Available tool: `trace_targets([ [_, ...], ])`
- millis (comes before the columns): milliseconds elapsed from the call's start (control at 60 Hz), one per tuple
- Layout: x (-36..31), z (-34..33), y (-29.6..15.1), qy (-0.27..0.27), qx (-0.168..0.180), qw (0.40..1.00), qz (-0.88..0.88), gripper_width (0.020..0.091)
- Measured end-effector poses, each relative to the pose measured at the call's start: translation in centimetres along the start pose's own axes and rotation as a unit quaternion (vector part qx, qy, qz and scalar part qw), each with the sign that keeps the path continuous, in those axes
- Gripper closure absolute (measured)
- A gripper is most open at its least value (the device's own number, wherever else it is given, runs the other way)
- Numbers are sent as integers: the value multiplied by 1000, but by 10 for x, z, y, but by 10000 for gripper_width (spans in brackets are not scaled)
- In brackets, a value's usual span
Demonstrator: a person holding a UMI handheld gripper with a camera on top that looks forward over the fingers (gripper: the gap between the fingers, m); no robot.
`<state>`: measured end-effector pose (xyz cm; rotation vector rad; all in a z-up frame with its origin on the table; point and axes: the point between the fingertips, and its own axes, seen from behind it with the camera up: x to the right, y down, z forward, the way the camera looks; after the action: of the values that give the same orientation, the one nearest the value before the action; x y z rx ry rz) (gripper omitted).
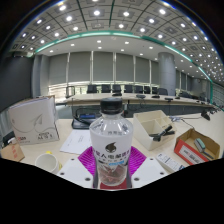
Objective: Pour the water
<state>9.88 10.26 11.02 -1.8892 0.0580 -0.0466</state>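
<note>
Gripper view: clear plastic water bottle (111,150) dead ahead, upright, sitting between the two fingers. Cap (111,103) is dark and on. Label (111,155) is magenta/pink with white print, wrapped round the middle of the bottle. Pink pads peek out either side of the bottle, left pad (84,158) and right pad (140,158), both right up against the bottle walls. Gripper (111,172) looks closed down on the bottle, narrow opening, about bottle width; cannot see any gap at either side. Whether the bottle base rests on the table is hidden.

Table (70,158) is light-coloured, cluttered. White carton (32,122) with a dark logo left of the bottle, further back. White papers (78,143) lie flat between carton and bottle. Open white box (152,126) right of the bottle, beyond the fingers. Red and white printed box (198,148) at the right, nearer than the open box. Round white thing on the table at the left, near the fingers, too unclear to name.

Background: meeting room, row of dark office chairs (130,90) along a long desk, grey panel wall, ceiling with spotlights and a curved green light strip (100,37).
</note>
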Motion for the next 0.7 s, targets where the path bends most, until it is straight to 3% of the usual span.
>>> trace_targets([
  [200,18,10,52,19,-33,999,10,719],
  [300,18,9,52,19,-16,1000,11,687],
  [417,16,8,52,19,-13,1000,1,585],
  [467,18,9,56,20,-27,999,5,537],
  [500,17,3,60,24,-48,998,10,451],
  [550,15,-2,65,22,-72,997,22,228],
  [600,12,-9,63,19,-76,996,33,264],
  [700,2,-37,52,14,-94,995,31,238],
])
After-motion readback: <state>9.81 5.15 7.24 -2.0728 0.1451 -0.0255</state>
